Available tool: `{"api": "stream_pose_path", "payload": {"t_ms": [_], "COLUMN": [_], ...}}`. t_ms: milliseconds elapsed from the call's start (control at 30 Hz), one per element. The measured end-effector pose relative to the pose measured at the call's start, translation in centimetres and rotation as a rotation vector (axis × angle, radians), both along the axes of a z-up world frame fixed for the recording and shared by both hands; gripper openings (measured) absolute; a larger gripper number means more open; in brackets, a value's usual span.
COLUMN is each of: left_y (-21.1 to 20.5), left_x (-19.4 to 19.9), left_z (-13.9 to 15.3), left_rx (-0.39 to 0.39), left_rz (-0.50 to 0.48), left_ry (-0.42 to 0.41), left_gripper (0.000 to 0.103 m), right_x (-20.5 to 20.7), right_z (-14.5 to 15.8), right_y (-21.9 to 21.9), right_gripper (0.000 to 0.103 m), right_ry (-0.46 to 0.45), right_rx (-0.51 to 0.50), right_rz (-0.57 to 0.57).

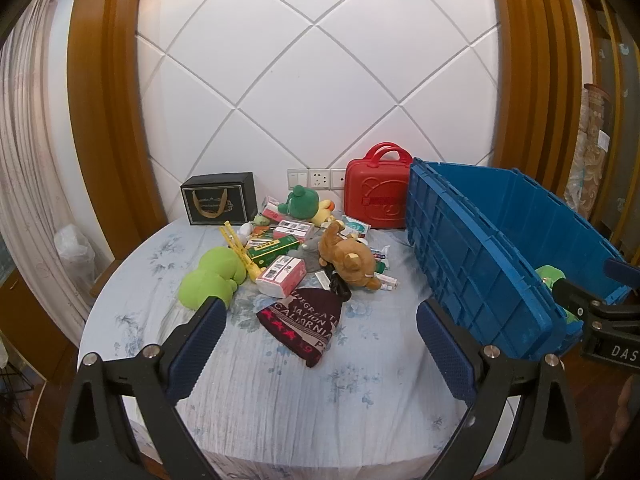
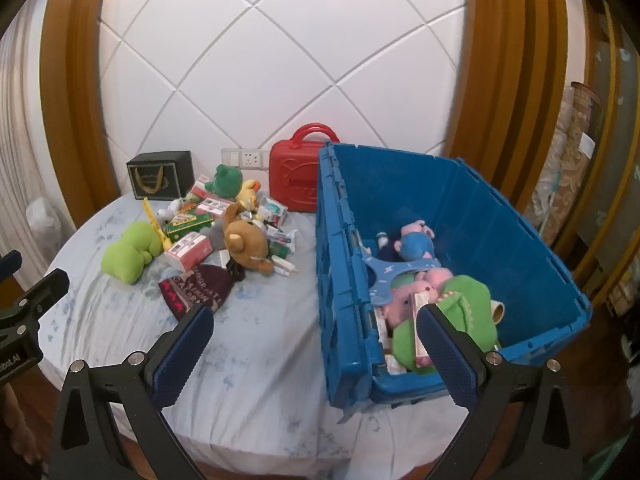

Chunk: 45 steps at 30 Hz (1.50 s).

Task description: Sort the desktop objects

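A heap of toys and boxes lies on the round cloth-covered table (image 1: 280, 380): a brown plush bear (image 1: 352, 264), a lime green plush (image 1: 210, 276), a dark green frog plush (image 1: 302, 202), a maroon knit hat (image 1: 308, 320), a pink-and-white box (image 1: 280, 276) and a green box (image 1: 272, 250). My left gripper (image 1: 320, 320) hovers open over the near table, nothing between its fingers. My right gripper (image 2: 314, 332) is open above the near wall of the blue crate (image 2: 348, 280), which holds pink and blue plush toys (image 2: 416, 240) and a green plush (image 2: 468, 304).
A red case (image 1: 378, 192) and a black gift box (image 1: 218, 200) stand against the quilted white wall, with wall sockets (image 1: 316, 179) between them. Wooden pillars frame the wall. Curtains and a plastic bag (image 1: 74, 252) are at the left.
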<state>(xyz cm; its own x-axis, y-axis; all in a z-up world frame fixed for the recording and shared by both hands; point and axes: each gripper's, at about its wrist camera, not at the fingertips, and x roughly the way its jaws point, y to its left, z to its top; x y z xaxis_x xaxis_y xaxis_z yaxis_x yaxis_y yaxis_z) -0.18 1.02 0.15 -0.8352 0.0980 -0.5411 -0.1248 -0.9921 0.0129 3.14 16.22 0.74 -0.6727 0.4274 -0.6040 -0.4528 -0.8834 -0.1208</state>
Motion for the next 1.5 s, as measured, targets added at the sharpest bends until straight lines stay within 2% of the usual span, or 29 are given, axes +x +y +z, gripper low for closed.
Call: {"api": "stream_pose_path", "payload": {"t_ms": [800,1267,1500], "left_y": [0.6,-0.4,-0.6], "left_x": [-0.3,-0.6,-1.2], "left_z": [0.0,-1.1,-2.1], "left_rx": [0.008,0.024,0.017], "left_rz": [-0.033,-0.067,-0.073], "left_ry": [-0.003,-0.015,-0.011], "left_gripper": [0.097,0.097,0.101], "right_x": [-0.1,0.1,-1.0], "right_z": [0.3,-0.2,-1.1], "right_y": [-0.3,-0.7,-1.2], "right_gripper": [0.103,0.103,0.103], "right_ry": [-0.002,-0.008,-0.026], "right_rx": [0.005,-0.001,-0.008], "right_rz": [-0.031,-0.046,-0.035]}}
